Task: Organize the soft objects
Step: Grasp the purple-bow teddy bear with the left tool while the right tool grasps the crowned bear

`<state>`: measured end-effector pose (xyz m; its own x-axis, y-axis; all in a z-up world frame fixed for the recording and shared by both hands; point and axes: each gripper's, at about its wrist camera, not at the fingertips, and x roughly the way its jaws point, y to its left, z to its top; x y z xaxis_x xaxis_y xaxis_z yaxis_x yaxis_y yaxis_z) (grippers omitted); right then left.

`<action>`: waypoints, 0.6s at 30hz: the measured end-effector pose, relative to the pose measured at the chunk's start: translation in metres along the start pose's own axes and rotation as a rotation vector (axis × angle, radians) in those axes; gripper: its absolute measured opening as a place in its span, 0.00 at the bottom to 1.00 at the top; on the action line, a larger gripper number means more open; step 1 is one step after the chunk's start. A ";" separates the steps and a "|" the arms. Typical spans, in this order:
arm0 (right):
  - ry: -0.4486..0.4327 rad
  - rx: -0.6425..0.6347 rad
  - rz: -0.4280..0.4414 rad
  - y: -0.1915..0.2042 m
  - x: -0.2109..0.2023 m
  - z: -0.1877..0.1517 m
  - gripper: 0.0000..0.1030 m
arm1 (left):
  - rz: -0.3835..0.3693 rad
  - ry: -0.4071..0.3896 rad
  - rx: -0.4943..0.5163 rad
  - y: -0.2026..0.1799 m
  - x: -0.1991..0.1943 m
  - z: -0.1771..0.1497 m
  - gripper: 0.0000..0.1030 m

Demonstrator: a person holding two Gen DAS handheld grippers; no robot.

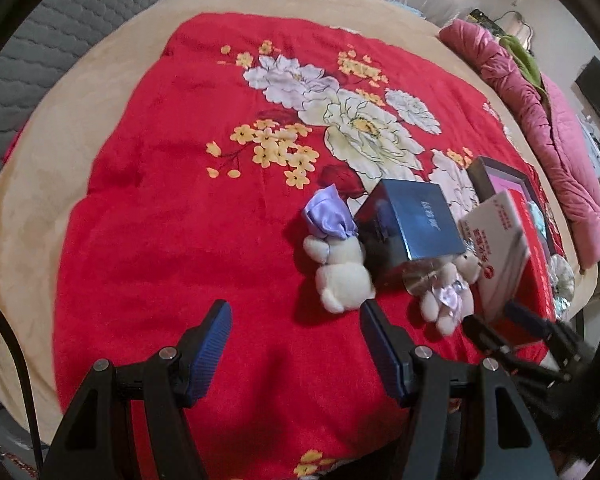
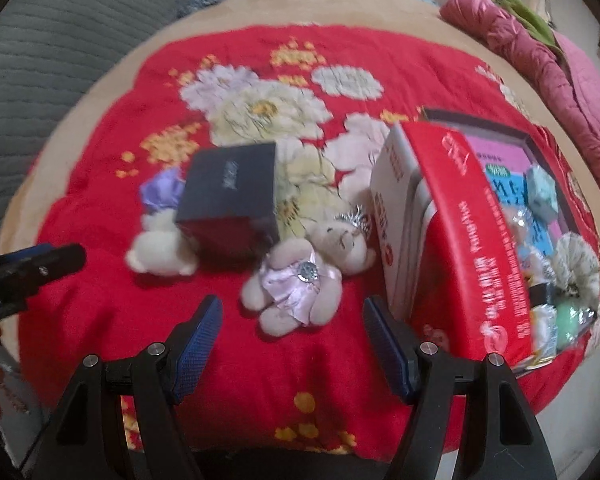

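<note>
Red blanket (image 1: 172, 208) with big white and yellow flowers covers a bed, and a tan cover (image 1: 80, 92) shows around its edge. A pink quilt (image 1: 548, 128) is piled at the far right side.

Two small teddy bears lie on the blanket. One white bear (image 1: 342, 268) with a purple bow lies just beside a dark blue box (image 1: 414, 220), touching it. The other bear (image 2: 296, 280), in a shiny pale purple dress, lies between the blue box and a red and white box (image 2: 456, 248) that stands tilted. Behind the red box is a flat tray (image 2: 540, 184) with small soft and shiny things in it.

The left gripper (image 1: 296, 344) hangs over the blanket, near the white bear. Its blue fingers (image 1: 214, 348) are wide apart and hold nothing. The right gripper (image 2: 292, 340) is just in front of the dressed bear. Its fingers (image 2: 198, 344) are also wide apart and empty.
</note>
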<state>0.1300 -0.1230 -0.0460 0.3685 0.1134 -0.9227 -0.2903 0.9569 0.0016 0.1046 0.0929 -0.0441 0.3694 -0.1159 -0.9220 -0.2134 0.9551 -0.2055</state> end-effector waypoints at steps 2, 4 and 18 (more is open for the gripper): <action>0.020 0.039 -0.013 0.000 0.014 0.002 0.72 | -0.007 0.007 -0.002 -0.003 0.010 0.006 0.64; 0.028 0.063 -0.036 0.000 0.027 0.005 0.72 | -0.005 0.022 0.002 -0.006 0.021 0.013 0.64; 0.059 0.147 -0.056 -0.002 0.078 0.010 0.66 | -0.016 0.078 -0.019 -0.013 0.074 0.039 0.64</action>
<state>0.1684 -0.1137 -0.1136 0.3271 0.0470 -0.9438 -0.1370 0.9906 0.0018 0.1697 0.0821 -0.0972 0.3012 -0.1527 -0.9412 -0.2253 0.9477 -0.2259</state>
